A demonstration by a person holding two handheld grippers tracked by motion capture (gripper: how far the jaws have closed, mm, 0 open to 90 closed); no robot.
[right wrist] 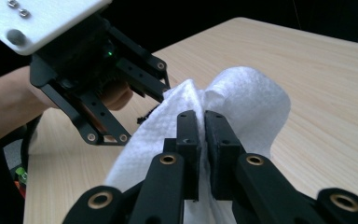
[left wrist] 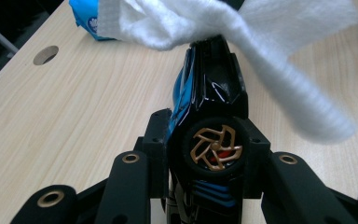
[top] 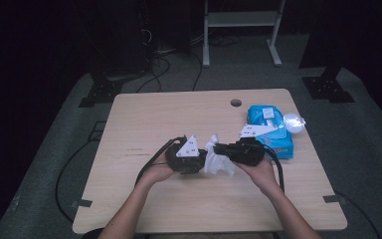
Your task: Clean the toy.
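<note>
My left gripper (left wrist: 205, 140) is shut on a small black and blue toy car (left wrist: 214, 93) with a gold-spoked wheel, held nose away from the camera above the table. A white wipe (left wrist: 284, 70) drapes across the car's far end. My right gripper (right wrist: 203, 126) is shut on that wipe (right wrist: 247, 102), which bunches around its jaws and touches the left gripper's jaw tips. In the high view the two grippers meet at the table's middle, left gripper (top: 199, 158) and right gripper (top: 219, 149), with the wipe (top: 214, 162) between them.
A blue pack of wipes (top: 273, 132) lies at the right side of the wooden table (top: 144, 124), with a shiny crumpled wrapper (top: 293, 122) beside it. A round cable hole (top: 236, 103) sits near the far edge. Cables trail from both grippers.
</note>
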